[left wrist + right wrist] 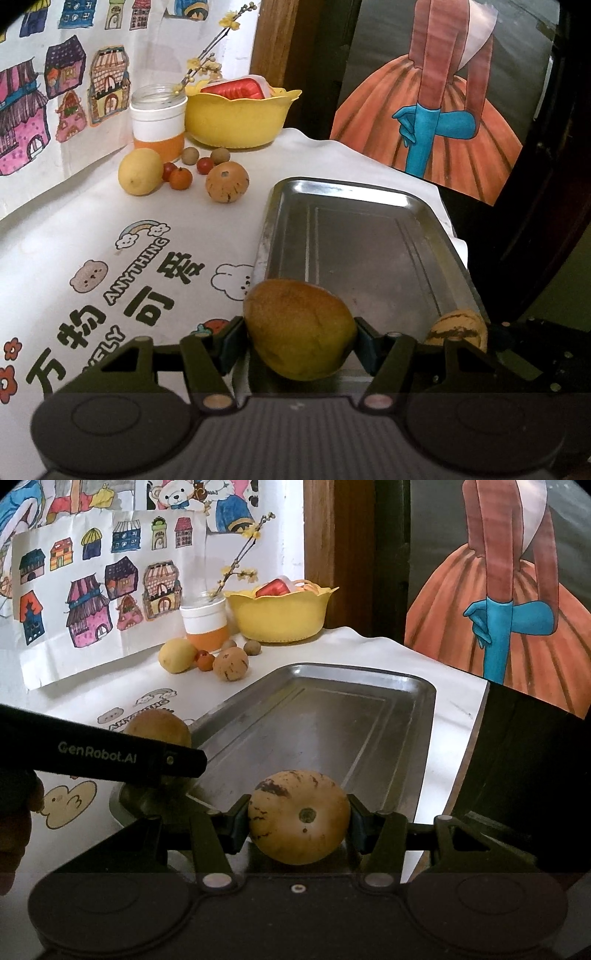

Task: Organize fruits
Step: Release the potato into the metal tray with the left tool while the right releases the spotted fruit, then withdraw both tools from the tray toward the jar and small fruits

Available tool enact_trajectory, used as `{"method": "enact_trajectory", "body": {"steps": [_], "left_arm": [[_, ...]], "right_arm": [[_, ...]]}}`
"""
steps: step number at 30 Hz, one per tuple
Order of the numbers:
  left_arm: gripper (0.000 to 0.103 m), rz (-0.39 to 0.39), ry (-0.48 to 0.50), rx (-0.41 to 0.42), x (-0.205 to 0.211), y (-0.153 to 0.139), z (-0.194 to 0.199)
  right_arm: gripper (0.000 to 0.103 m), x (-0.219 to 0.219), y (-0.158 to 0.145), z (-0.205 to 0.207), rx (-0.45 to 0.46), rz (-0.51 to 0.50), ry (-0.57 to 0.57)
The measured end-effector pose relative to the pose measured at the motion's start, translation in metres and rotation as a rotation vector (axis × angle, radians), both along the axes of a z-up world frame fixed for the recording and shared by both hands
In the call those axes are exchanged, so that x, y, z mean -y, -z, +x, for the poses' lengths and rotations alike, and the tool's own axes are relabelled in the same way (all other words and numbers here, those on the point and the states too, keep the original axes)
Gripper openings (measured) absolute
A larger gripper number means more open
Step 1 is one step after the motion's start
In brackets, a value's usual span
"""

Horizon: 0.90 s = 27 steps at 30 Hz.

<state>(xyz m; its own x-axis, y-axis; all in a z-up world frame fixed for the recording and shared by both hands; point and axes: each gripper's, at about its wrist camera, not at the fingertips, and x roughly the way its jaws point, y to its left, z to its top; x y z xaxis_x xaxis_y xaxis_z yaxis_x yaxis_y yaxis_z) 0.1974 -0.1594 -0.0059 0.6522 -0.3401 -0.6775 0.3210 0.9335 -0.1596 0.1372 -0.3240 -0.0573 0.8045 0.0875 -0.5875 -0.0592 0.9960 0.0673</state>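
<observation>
My left gripper (299, 332) is shut on a yellow-brown mango (301, 326), held over the near left corner of the metal tray (369, 243). My right gripper (299, 818) is shut on a round tan speckled melon (299, 816), held over the near end of the tray (332, 716). That melon also shows in the left wrist view (458, 328), and the mango in the right wrist view (159, 727), behind the left gripper's body. On the cloth at the back lie a lemon (139, 171), a second speckled melon (226, 182), a small orange (180, 178), cherry tomatoes (204, 165) and brown longans (190, 155).
A yellow bowl (236, 118) with a red packet and a glass jar (158, 118) holding a flower twig stand at the back by the wall. A white printed cloth (110, 277) covers the table. The table edge drops off right of the tray.
</observation>
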Motion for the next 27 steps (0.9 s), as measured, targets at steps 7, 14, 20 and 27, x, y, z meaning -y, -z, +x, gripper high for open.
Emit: {"method": "enact_trajectory", "body": {"steps": [7, 14, 20, 27], "left_arm": [[0.066, 0.012, 0.002, 0.009, 0.001, 0.000, -0.002], [0.068, 0.013, 0.000, 0.020, 0.003, -0.003, -0.002], [0.074, 0.000, -0.007, 0.040, 0.000, -0.010, -0.005], [0.089, -0.012, -0.039, 0.081, -0.009, -0.024, -0.010]], "right_arm": [[0.055, 0.000, 0.001, 0.000, -0.004, 0.000, -0.002], [0.059, 0.000, 0.002, -0.002, 0.004, 0.008, -0.003], [0.073, -0.001, -0.001, -0.008, 0.013, 0.011, -0.006], [0.098, -0.001, -0.015, -0.019, 0.046, 0.016, 0.008]]}}
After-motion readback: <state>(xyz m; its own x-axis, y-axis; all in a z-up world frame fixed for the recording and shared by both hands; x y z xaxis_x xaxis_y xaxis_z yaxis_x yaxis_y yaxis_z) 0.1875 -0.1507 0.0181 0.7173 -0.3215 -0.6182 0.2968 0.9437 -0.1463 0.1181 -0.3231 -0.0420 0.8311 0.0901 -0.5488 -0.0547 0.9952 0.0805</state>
